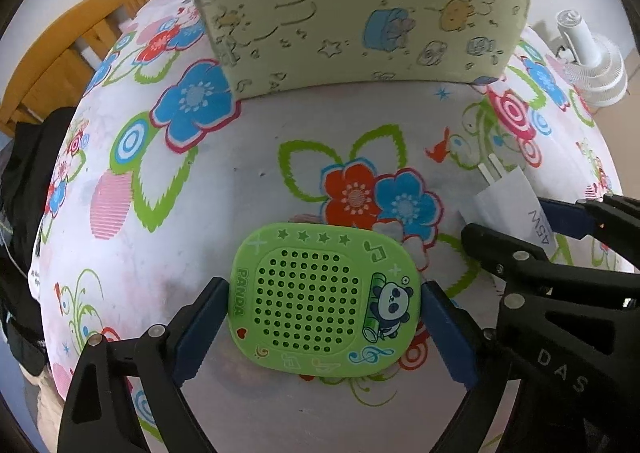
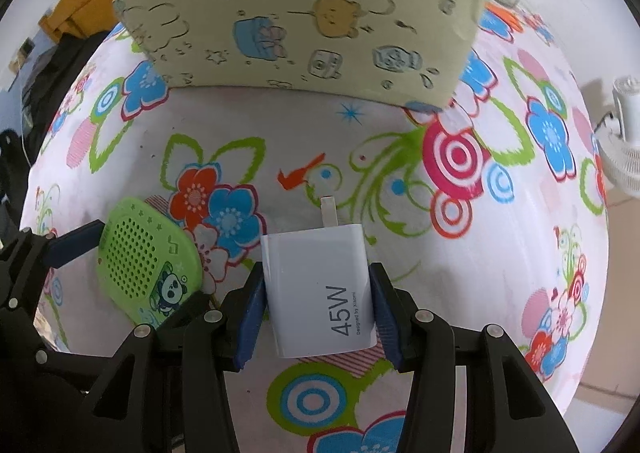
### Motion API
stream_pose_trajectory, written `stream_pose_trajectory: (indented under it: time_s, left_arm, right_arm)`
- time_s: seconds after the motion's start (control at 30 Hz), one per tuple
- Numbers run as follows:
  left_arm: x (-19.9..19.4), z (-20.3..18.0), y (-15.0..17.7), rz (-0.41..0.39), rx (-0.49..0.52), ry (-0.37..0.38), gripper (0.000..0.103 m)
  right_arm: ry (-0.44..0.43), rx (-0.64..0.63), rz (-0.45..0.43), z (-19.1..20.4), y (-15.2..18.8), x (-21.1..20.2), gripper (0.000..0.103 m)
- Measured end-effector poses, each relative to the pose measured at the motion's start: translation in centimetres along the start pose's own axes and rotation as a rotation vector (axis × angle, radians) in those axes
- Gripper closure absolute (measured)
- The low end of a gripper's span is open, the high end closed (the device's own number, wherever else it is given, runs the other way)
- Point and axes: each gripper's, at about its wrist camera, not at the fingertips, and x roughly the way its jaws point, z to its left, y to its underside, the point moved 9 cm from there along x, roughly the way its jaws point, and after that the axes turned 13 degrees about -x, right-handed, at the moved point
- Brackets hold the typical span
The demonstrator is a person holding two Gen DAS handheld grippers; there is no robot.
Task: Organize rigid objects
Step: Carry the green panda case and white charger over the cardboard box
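Low in the left view, on flowered cloth (image 1: pixel 260 141), clamped end to end in left claw (image 1: pixel 324 287): flat green case (image 1: pixel 308 305), likely light, stiff, long axis across frame; low centre of right view, pinched by smooth sides in right claw (image 2: pixel 316 273): smaller white charger (image 2: pixel 320 293), probably dense, slippery, prongs pointing up-frame.
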Motion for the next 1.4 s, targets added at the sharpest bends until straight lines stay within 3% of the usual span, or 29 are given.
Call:
stream_pose_trajectory:
  time_s: [0.57,1.4]
  left_arm:
    - [-5.1,-1.2,-3.0,-0.087,0.052,0.044,0.008]
    - [-11.0,-0.5,-9.2,-0.205,0.057,0.058,0.008]
  right_arm:
    - [0.048,0.097,-0.108,-3.4,-0.6,-6.3,0.050]
    - [0.091,0.083,-0.238,-3.0,-7.3,-12.3,0.050]
